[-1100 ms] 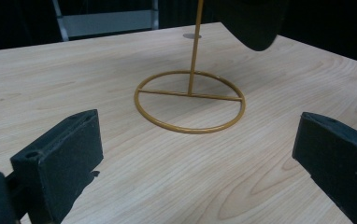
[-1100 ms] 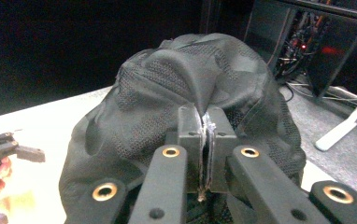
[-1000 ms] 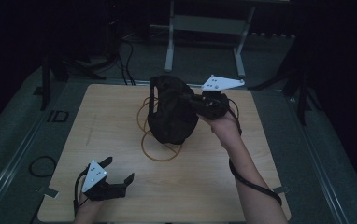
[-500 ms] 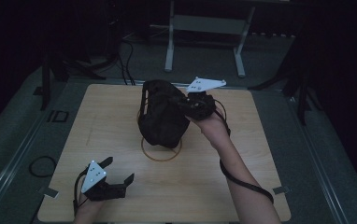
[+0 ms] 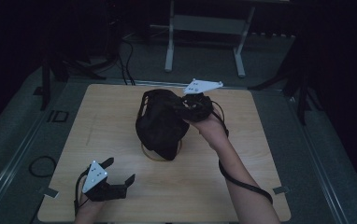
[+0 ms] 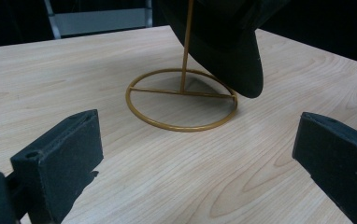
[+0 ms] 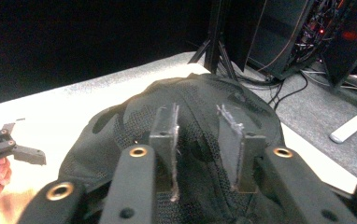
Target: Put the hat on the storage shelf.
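Right gripper [image 5: 186, 106], centre frame, pinches the black mesh cap [image 5: 160, 122] at its crown; cap hangs on the thin gold wire stand with ring base [image 6: 181, 99], brim pointing down. Left gripper [image 5: 120, 178], lower left, jaws spread and holding nothing, faces the stand.

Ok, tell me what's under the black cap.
Under the cap: a gold wire stand, its ring base flat on the table and a thin post rising into the cap. The post's top is covered. The right gripper holds the cap.
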